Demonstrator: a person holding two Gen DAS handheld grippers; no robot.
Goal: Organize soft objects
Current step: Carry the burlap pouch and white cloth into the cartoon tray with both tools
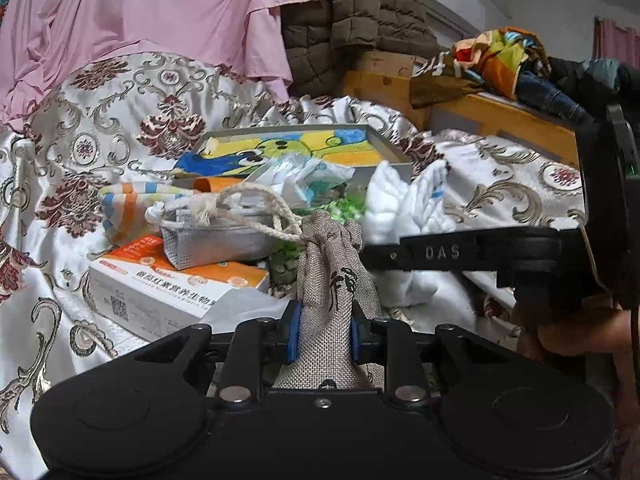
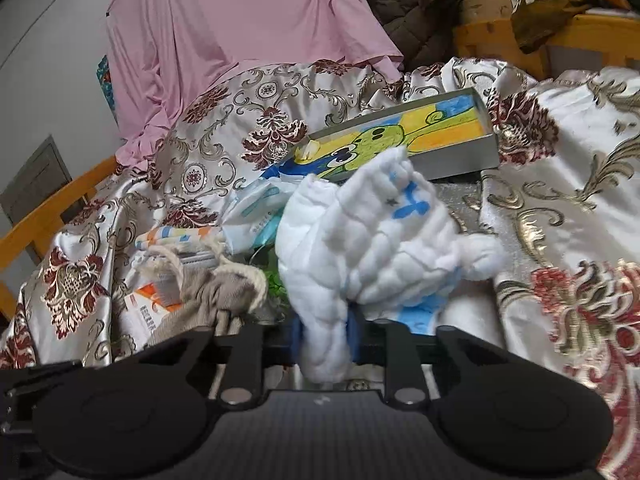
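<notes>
The left tongs (image 1: 323,330), nearly closed, pinch the body of a grey burlap drawstring pouch printed with a dark leaf (image 1: 334,280) between blue pads (image 1: 295,330); the pouch stands upright out of the narrow gap, its cream rope cord (image 1: 256,200) trailing up and to the left of these tongs; the right tongs (image 2: 325,334) are likewise clenched, squeezing a lower fold of a white quilted cotton cloth with blue print (image 2: 372,240), which bunches just ahead of them; no earlier view shows how that grip was reached. Judged from this, the step in hand is lifting both soft items clear of the clutter; doing it well likely means raising each straight up, keeping the cord from snagging the grey mesh pouch (image 1: 216,236) just beyond the left tongs, and holding the cloth low so it does not unfurl. Farther ahead lie an orange-and-white cardboard box (image 1: 168,292) to the left, crumpled plastic wrappers (image 1: 304,180), then a shallow grey box lined with a cartoon drawing (image 2: 452,128); all rest on a cream floral satin bedspread (image 1: 100,128), a pink sheet (image 1: 160,12) draped beyond.
</notes>
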